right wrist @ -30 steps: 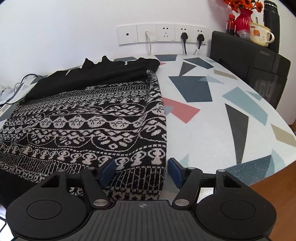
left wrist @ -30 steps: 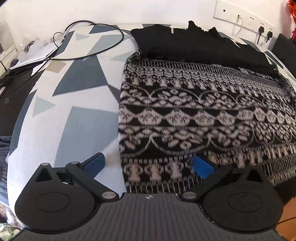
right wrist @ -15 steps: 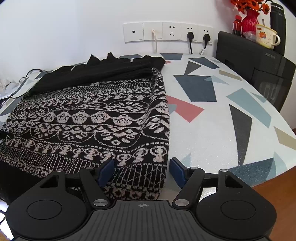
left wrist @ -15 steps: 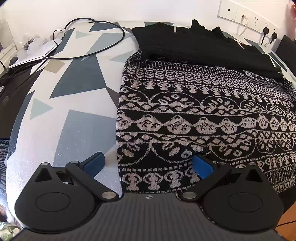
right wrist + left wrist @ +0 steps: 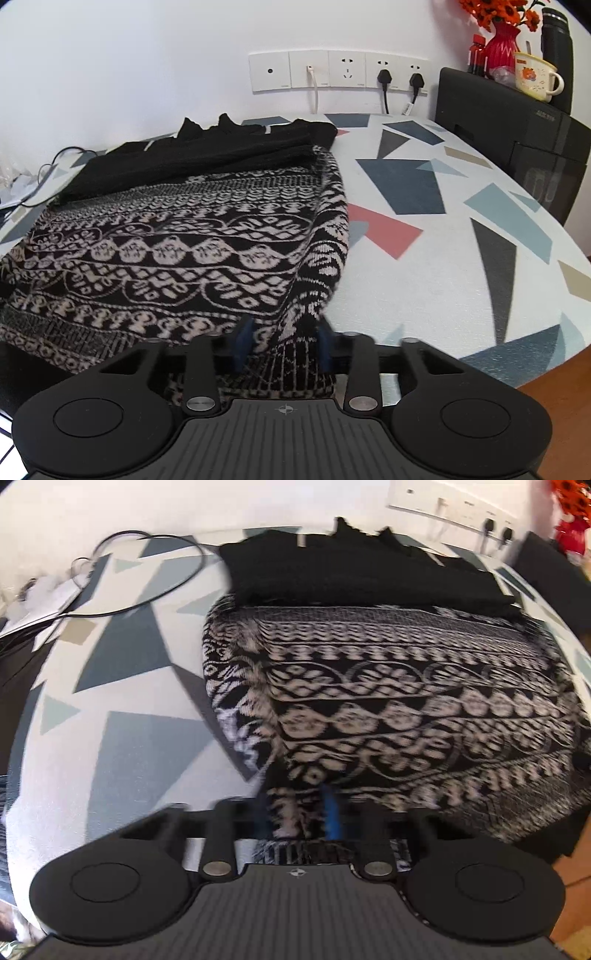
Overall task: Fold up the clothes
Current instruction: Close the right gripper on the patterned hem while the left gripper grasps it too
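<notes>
A black-and-white patterned knit sweater (image 5: 406,709) lies flat on the table (image 5: 129,738), its plain black upper part (image 5: 351,572) at the far end. My left gripper (image 5: 297,819) is at the near left corner of the hem; its jaws are closing and the blue pads pinch a bunched fold of the knit. In the right wrist view the same sweater (image 5: 177,251) fills the left half. My right gripper (image 5: 283,345) is at the near right hem corner, jaws closing, pads squeezing a raised ridge of fabric. The left wrist view is blurred.
The tablecloth has grey, blue and red triangles (image 5: 424,277). A black cable (image 5: 147,590) and papers (image 5: 55,598) lie far left. Wall sockets (image 5: 340,74) are behind. A black appliance (image 5: 517,147) with a mug (image 5: 535,75) and red vase (image 5: 502,44) stands far right. Wooden floor (image 5: 554,387) shows past the table's near edge.
Both grippers' jaws have closed in from wide apart onto the sweater's hem corners. The fabric is now bunched and pulled up between the pads on each side.
</notes>
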The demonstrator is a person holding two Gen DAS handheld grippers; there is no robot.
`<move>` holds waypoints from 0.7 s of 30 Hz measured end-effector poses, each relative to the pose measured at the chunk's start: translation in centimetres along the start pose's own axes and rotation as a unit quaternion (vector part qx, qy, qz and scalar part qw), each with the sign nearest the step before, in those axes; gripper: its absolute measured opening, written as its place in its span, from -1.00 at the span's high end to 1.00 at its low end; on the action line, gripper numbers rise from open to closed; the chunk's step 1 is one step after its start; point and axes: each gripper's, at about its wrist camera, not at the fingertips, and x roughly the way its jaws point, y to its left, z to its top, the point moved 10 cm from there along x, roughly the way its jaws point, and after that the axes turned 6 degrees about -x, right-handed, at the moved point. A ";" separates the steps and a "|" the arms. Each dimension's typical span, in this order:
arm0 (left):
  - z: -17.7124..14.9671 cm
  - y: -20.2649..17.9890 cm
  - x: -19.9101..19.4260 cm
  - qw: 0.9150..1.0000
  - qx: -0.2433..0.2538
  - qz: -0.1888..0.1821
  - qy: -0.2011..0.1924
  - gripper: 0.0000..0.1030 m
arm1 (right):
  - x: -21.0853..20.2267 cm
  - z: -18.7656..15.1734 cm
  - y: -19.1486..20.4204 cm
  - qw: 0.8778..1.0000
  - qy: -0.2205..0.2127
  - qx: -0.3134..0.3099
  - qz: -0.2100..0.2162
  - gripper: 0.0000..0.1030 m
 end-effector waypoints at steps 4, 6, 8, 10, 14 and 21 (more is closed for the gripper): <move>-0.3 1.4 -0.3 0.998 -0.055 -0.016 0.003 0.72 | 0.1 0.2 0.0 1.000 0.003 0.023 0.012 0.69; -0.5 2.4 -0.5 0.996 -0.084 -0.026 0.005 0.73 | 0.1 0.2 -0.2 0.999 0.002 0.039 0.018 0.68; -0.7 2.9 -0.7 0.995 -0.098 -0.032 0.004 0.74 | 0.2 0.2 -0.5 0.998 0.001 0.052 0.025 0.67; -0.8 3.1 -0.8 0.994 -0.104 -0.037 0.002 0.75 | 0.2 0.1 -0.4 0.998 0.002 0.052 0.026 0.65; -0.8 3.1 -0.9 0.993 -0.112 -0.043 -0.002 0.79 | 0.2 0.0 -0.1 0.999 -0.002 0.039 0.015 0.65; -0.5 3.7 -1.9 0.987 -0.143 -0.070 -0.024 0.81 | 0.0 0.1 -0.9 0.996 0.002 0.089 0.018 0.82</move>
